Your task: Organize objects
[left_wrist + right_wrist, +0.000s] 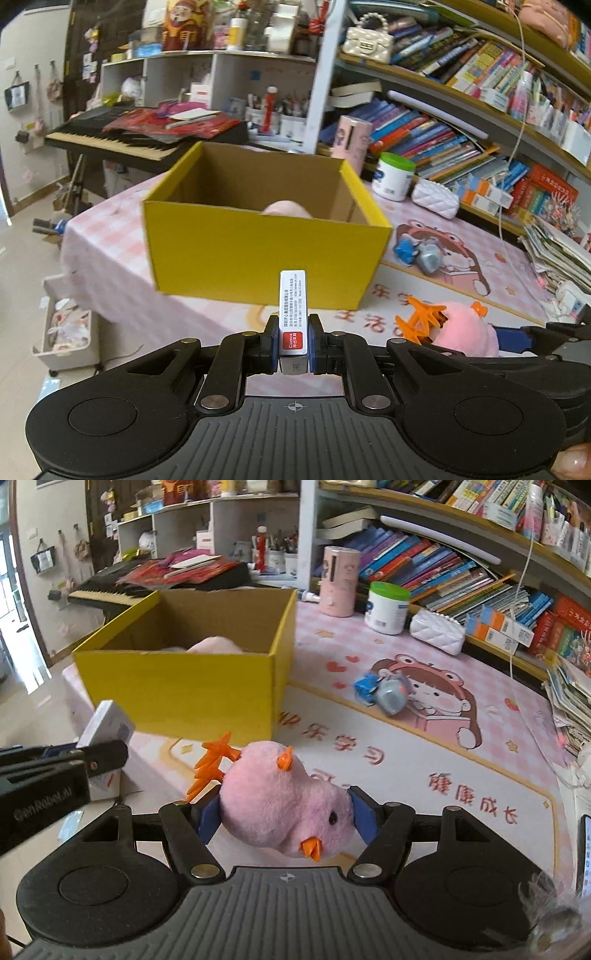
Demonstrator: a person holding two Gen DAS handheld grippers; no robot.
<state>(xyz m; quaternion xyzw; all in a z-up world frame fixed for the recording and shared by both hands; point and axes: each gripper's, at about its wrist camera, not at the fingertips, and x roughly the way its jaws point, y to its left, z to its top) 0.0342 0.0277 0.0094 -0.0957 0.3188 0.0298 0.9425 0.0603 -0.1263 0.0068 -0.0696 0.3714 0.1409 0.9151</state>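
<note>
Nearest, the left gripper clamps a small white box upright; the right gripper squeezes a pink plush chick. Both look mid-carry. Next, I judge, each must clear the yellow box wall at twelve o'clock, where another pink plush already lies. Blue-grey toys wait at two o'clock.

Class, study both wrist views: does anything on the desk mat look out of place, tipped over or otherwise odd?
Two small toys, one blue and one grey, lie tumbled on their sides in the middle of the pink cartoon desk mat, loose and apart from the yellow box. Nothing looks spilled or damaged.
</note>
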